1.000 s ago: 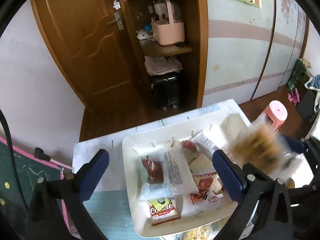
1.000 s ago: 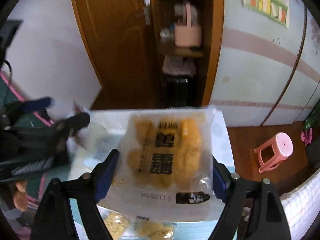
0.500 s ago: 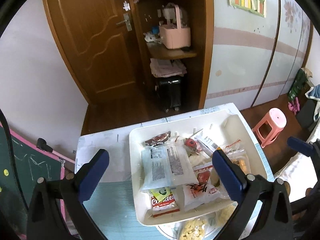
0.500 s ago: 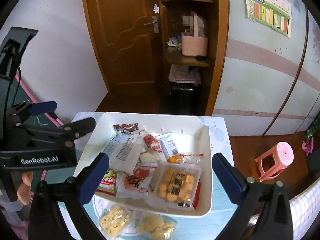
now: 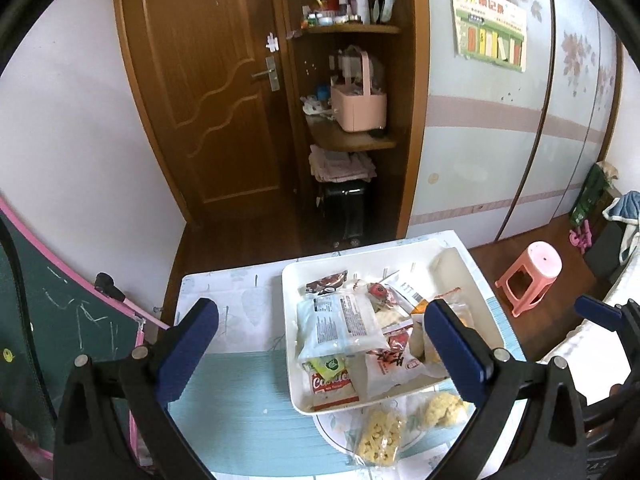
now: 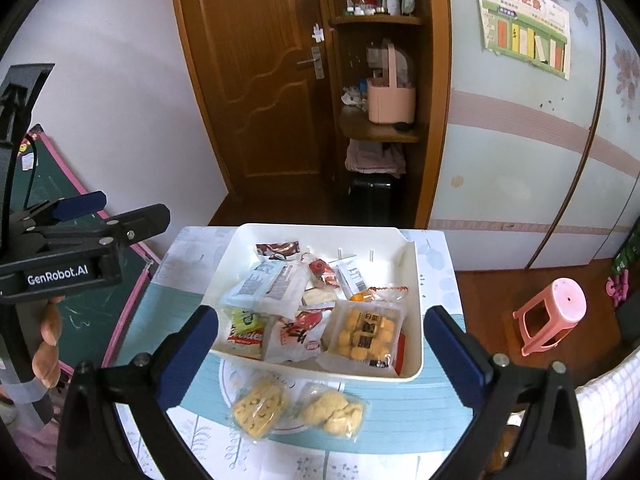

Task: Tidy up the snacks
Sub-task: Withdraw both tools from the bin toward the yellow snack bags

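Above table (image 6: 436, 256): white tray (image 6: 414, 292) of snack packets; right gripper (image 6: 322, 340) and left gripper (image 5: 320, 344) fingers wide apart, empty.

Home, likely bedroom: wooden door (image 6: 256, 80), wardrobe (image 6: 520, 160), pink stool (image 6: 552, 316).

Room: white wall (image 6: 100, 92) at left; brown wooden door (image 6: 256, 72), shut; open corner shelves (image 6: 380, 128) bearing a pink basket (image 6: 390, 102); pale sliding wardrobe panels (image 6: 520, 160) with a poster (image 6: 524, 36); wood floor (image 6: 492, 300); pink plastic stool (image 6: 554, 316); what seems a chalkboard (image 5: 60, 320) far left.
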